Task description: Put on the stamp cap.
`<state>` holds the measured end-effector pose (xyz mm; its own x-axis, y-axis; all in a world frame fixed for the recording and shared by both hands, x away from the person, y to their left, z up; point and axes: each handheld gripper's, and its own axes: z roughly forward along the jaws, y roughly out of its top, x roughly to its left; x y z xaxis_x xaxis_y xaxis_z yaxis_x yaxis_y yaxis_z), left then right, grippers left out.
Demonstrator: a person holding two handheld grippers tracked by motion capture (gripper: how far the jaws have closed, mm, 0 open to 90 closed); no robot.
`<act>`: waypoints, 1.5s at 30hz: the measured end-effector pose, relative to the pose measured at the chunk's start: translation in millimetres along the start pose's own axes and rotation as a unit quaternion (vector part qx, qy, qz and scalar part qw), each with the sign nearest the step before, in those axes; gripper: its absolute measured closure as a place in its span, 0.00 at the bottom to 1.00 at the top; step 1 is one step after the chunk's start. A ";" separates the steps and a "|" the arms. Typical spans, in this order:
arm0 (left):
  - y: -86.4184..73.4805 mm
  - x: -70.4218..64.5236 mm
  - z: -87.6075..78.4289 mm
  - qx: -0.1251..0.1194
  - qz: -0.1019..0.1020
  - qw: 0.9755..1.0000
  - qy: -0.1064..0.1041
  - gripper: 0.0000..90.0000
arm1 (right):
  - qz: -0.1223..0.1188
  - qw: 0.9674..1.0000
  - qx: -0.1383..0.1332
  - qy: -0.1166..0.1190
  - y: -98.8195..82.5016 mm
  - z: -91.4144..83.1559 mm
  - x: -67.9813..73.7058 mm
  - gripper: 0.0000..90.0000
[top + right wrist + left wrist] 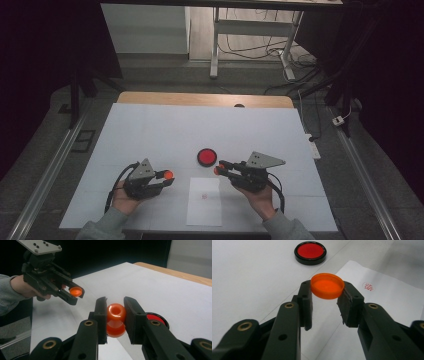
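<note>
- Altogether, two grippers sit low in the high view: the left gripper [167, 177] at lower left, the right gripper [220, 167] right of centre.
- One orange cap [327, 286], pinched by the left jaws.
- One orange stamp body [116, 319], clamped upright between the right jaws.
- One red ink pad [206, 157], mid-frame on the worktop [150, 130].
- One paper sheet [204, 202], lower centre, bearing one red stamp mark [368, 286].

red ink pad [206, 157], stamped paper sheet [204, 201], white table [150, 135]
</note>
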<state>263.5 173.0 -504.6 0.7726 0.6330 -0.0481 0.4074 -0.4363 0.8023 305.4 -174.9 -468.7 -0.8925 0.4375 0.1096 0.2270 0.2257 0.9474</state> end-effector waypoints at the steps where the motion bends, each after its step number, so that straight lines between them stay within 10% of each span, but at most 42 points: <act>1: 0.4 -0.2 1.0 0.001 0.001 1.000 -0.001 0.72 | 0.000 1.000 0.000 0.000 0.0 0.1 0.1 0.80; 45: 48.4 -23.3 40.8 -0.016 0.041 0.998 -0.047 0.72 | 0.002 1.000 -0.013 -0.002 2.3 -4.1 -1.6 0.80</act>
<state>285.1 111.0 -489.0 0.8455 0.5328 -0.0358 0.3263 -0.4624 0.8245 305.8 -178.7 -465.4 -0.8898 0.4422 0.1125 0.2206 0.2012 0.9544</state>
